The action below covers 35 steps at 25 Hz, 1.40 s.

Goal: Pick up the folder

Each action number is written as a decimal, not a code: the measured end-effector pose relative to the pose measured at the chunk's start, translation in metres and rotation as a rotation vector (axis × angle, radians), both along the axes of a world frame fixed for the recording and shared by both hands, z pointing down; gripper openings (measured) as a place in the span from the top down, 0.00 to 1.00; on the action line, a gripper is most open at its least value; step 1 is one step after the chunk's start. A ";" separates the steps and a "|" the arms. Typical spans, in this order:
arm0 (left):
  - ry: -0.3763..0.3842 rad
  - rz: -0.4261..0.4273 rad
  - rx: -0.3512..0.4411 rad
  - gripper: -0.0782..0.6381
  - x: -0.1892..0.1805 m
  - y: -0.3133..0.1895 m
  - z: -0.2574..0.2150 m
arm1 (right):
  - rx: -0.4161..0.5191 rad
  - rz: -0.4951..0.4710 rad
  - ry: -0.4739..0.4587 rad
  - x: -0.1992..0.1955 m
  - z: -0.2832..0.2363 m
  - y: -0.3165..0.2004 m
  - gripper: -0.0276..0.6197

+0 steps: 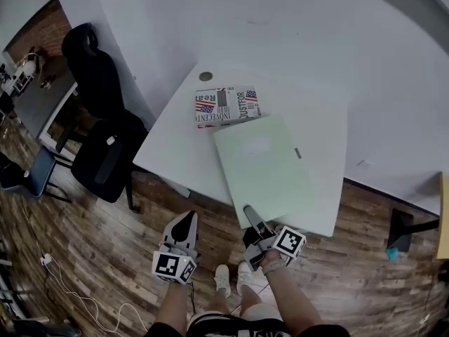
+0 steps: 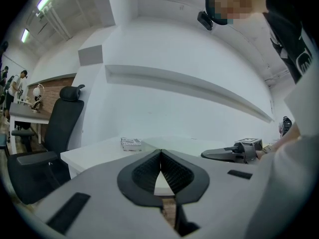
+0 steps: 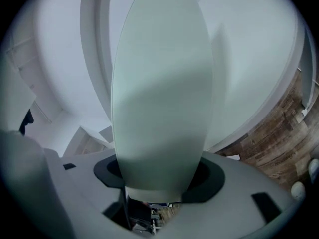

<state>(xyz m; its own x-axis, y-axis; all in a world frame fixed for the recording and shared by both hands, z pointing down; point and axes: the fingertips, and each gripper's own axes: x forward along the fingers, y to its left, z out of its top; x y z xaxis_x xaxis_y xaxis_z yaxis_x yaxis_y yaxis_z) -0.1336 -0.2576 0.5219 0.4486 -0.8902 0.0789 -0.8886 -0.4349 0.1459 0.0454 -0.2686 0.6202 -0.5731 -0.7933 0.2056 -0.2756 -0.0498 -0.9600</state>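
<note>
A pale green folder (image 1: 263, 167) lies aslant on the white table (image 1: 168, 153), its near end sticking out past the front edge. My right gripper (image 1: 251, 213) is shut on that near edge. In the right gripper view the folder (image 3: 162, 83) fills the space between the jaws and rises away from me. My left gripper (image 1: 184, 220) hangs over the floor just in front of the table, left of the folder, with nothing in it. In the left gripper view its jaws (image 2: 160, 153) meet at the tips, and the right gripper (image 2: 222, 155) shows off to the right.
A folded newspaper (image 1: 226, 106) lies on the table beyond the folder's far end. A round cable grommet (image 1: 205, 76) sits near the back edge. A black office chair (image 1: 98, 118) stands left of the table. The floor is wood, and a white wall runs behind the table.
</note>
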 end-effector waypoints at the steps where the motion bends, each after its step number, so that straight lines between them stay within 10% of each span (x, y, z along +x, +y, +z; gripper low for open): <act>1: 0.005 0.002 0.003 0.87 0.001 -0.002 -0.002 | -0.006 0.002 0.007 0.002 -0.003 0.000 0.50; 9: -0.004 -0.008 0.015 0.87 0.001 -0.008 -0.022 | -0.005 -0.010 0.044 0.009 -0.027 -0.004 0.50; 15: -0.012 -0.012 0.037 0.87 -0.004 -0.008 -0.029 | 0.364 -0.122 0.050 -0.006 -0.089 -0.025 0.50; 20: -0.017 -0.029 0.043 0.87 -0.014 -0.012 -0.037 | 0.250 -0.104 0.247 0.011 -0.071 -0.023 0.50; 35: -0.032 -0.076 0.067 0.87 -0.030 -0.013 -0.061 | 0.387 -0.110 0.477 0.033 -0.105 -0.037 0.50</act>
<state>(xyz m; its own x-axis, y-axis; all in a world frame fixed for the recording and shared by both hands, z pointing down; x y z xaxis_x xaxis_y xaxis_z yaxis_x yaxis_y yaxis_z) -0.1632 -0.2702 0.4606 0.3776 -0.9255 0.0307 -0.9232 -0.3737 0.0899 0.0782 -0.3054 0.5148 -0.5718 -0.8029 0.1684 -0.6621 0.3304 -0.6726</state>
